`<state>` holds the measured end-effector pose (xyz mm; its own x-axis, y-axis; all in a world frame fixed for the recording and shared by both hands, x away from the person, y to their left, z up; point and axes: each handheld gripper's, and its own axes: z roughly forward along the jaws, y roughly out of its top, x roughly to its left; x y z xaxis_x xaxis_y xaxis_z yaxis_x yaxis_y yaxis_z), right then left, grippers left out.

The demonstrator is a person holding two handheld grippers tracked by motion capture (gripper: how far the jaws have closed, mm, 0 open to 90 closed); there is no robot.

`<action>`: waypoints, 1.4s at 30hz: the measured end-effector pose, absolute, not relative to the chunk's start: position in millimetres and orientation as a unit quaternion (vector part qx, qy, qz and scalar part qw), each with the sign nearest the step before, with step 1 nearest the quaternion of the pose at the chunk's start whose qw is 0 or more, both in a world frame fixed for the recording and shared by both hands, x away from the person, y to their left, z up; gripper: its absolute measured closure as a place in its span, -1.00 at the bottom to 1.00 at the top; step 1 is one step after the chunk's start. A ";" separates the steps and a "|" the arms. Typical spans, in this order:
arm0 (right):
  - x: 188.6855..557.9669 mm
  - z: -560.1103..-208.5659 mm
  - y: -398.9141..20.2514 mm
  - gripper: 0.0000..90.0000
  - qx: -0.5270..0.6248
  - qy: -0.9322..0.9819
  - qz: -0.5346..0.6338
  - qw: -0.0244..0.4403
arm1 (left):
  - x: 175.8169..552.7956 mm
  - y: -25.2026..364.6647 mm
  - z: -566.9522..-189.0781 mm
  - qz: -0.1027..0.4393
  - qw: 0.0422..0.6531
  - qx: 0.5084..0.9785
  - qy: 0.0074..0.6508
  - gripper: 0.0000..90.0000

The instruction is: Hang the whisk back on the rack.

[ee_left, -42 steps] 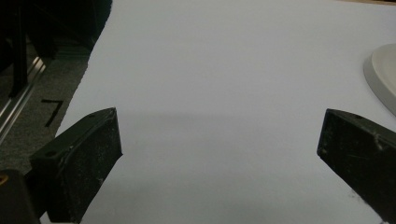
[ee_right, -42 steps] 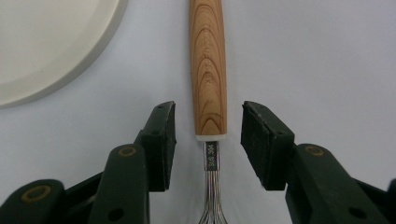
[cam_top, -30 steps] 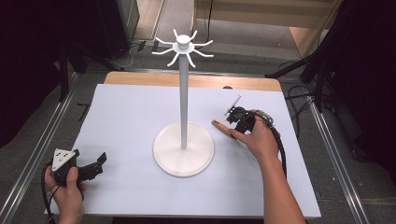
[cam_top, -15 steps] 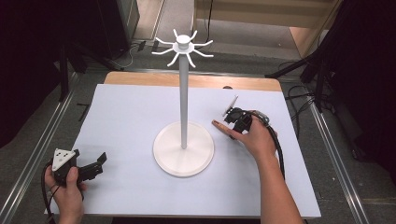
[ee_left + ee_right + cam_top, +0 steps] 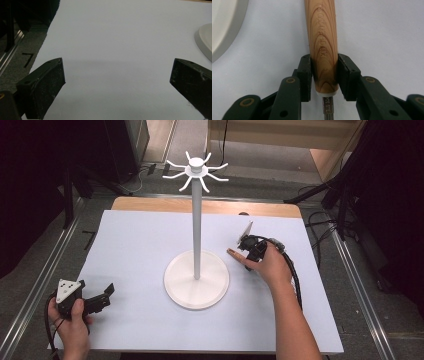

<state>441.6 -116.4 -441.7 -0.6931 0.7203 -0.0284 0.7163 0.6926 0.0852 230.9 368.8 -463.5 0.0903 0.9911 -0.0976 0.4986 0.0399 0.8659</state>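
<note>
Pads of the right gripper (image 5: 324,76) clamp a wooden handle (image 5: 322,37) (metal shank at its near end), jaws having just closed onto it. Handle lies on the white table sheet (image 5: 135,245), just right of the stand's round base (image 5: 196,280). Left gripper (image 5: 117,80) sits at the sheet's near-left corner, jaws wide apart w/ nothing between them.
</note>
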 end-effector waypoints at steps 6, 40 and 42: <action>442.6 -441.8 -115.3 0.50 0.392 0.919 0.028 0.026 | 230.9 368.4 -463.5 0.310 0.399 0.621 0.599 -0.99; 436.9 -423.4 -117.5 0.56 0.389 0.918 0.058 0.044 | 231.4 368.5 -463.6 0.309 0.398 0.620 0.601 -0.99; 435.5 -418.4 -118.9 0.56 0.386 0.918 0.070 0.051 | 231.4 368.4 -463.6 0.309 0.398 0.620 0.601 -0.99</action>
